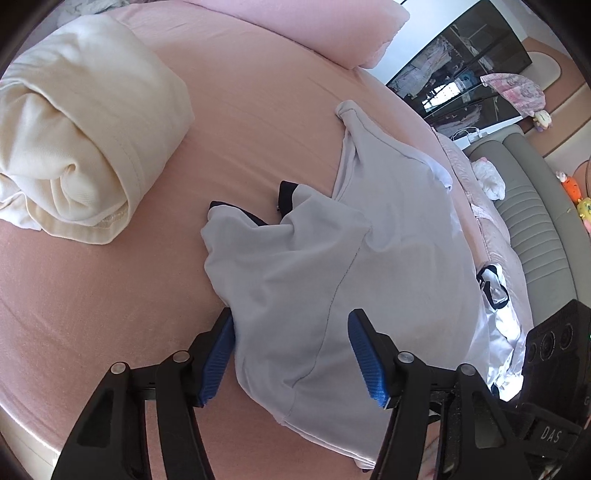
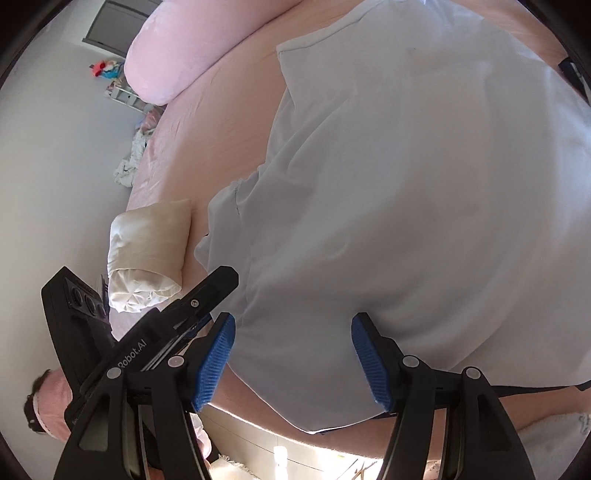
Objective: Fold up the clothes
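The near hem of the white T-shirt (image 1: pixel 332 258) runs out of the left wrist view behind the left claw (image 1: pixel 291 354), so its lower edge cannot be made out there; in the right wrist view the shirt (image 2: pixel 406 203) fills most of the picture and its far right side is cut off by the lens edge, with only a scrap of dark trim showing; the shirt lies rumpled on the pink bed sheet (image 1: pixel 110 295), one sleeve with a navy cuff folded in over the chest on its left side, a dark neckband just visible beside it, and a faint seam running down the body; the left claw stands with its blue pads apart, the near part of the shirt between them, no cloth pinched; the right claw (image 2: pixel 293 360) likewise stands spread wide, the shirt's near edge between its pads; a rolled cream garment (image 1: pixel 81 140) sits well apart on the far left of the bed; a pink pillow (image 1: pixel 332 29) lies at the far end; whether the shirt's other sleeve is folded under cannot be told.
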Demonstrator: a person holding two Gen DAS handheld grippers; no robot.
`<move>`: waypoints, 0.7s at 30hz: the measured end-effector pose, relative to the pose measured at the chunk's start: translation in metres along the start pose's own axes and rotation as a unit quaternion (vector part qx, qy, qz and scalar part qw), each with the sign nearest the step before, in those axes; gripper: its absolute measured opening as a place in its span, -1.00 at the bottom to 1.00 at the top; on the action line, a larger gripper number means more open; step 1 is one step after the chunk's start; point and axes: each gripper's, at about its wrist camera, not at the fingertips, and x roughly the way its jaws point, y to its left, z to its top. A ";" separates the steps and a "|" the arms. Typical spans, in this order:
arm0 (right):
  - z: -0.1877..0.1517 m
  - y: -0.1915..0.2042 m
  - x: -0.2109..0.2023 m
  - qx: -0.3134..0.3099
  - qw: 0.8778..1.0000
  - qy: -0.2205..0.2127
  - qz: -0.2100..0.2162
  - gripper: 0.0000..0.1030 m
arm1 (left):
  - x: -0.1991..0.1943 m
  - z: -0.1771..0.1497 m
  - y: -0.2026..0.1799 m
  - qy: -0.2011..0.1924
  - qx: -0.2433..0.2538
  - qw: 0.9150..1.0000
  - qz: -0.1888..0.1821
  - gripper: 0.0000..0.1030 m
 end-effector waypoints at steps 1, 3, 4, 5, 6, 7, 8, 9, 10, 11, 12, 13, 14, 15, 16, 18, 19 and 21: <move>0.001 0.001 0.000 0.004 1.000 0.001 0.014 0.26 | 0.001 0.001 0.000 -0.002 -0.002 1.000 -0.004 -0.16; 0.004 0.004 0.001 0.011 1.000 0.003 0.029 0.27 | 0.002 0.003 0.001 -0.007 -0.005 1.000 -0.011 -0.21; 0.005 0.008 0.002 0.006 1.000 0.004 0.028 0.28 | 0.002 0.004 0.001 -0.009 -0.002 1.000 -0.012 -0.24; 0.006 0.011 0.003 -0.001 1.000 0.006 0.028 0.28 | 0.001 0.005 0.000 -0.010 0.003 1.000 -0.010 -0.31; 0.007 0.015 0.003 -0.008 1.000 0.009 0.020 0.28 | 0.001 0.006 -0.001 -0.012 0.009 1.000 -0.007 -0.39; 0.009 0.019 0.004 -0.015 1.000 0.013 0.010 0.28 | 0.001 0.006 -0.002 -0.013 0.015 1.000 -0.005 -0.44; 0.010 0.023 0.005 -0.022 1.000 0.016 0.001 0.28 | 0.001 0.007 -0.003 -0.014 0.020 1.000 -0.003 -0.54; 0.012 0.025 0.005 -0.023 1.000 0.018 -0.003 0.28 | 0.001 0.008 -0.004 -0.016 0.026 1.000 -0.001 -0.59; 0.015 0.027 0.004 -0.023 0.999 0.020 -0.006 0.28 | 0.000 0.008 -0.005 -0.017 0.032 0.999 0.001 -0.63; 0.018 0.029 0.003 -0.024 1.000 0.020 -0.003 0.28 | 0.000 0.009 -0.006 -0.019 0.037 0.999 0.004 -0.71; 0.020 0.031 0.001 -0.023 1.000 0.019 -0.002 0.28 | 0.000 0.010 -0.007 -0.020 0.043 0.999 0.006 -0.77; 0.023 0.032 -0.002 -0.024 1.000 0.019 -0.003 0.28 | 0.000 0.010 -0.009 -0.022 0.050 0.998 0.010 -0.79; 0.025 0.034 -0.004 -0.024 1.000 0.018 -0.006 0.28 | 0.000 0.009 -0.011 -0.023 0.060 0.998 0.013 -0.80; 0.028 0.034 -0.007 -0.022 1.000 0.020 -0.009 0.28 | 0.000 0.008 -0.014 -0.025 0.070 0.997 0.015 -0.81; 0.031 0.035 -0.009 -0.019 1.000 0.021 -0.008 0.28 | 0.001 0.007 -0.017 -0.026 0.080 0.996 0.017 -0.82; 0.036 0.040 -0.012 -0.020 0.999 0.024 -0.005 0.28 | 0.001 0.006 -0.022 -0.028 0.099 0.994 0.020 -0.82; 0.040 0.044 -0.011 -0.026 0.999 0.026 -0.005 0.28 | 0.001 0.005 -0.025 -0.029 0.109 0.993 0.022 -0.82; 0.046 0.052 -0.008 -0.045 0.998 0.035 -0.017 0.28 | 0.001 0.002 -0.031 -0.031 0.128 0.991 0.025 -0.82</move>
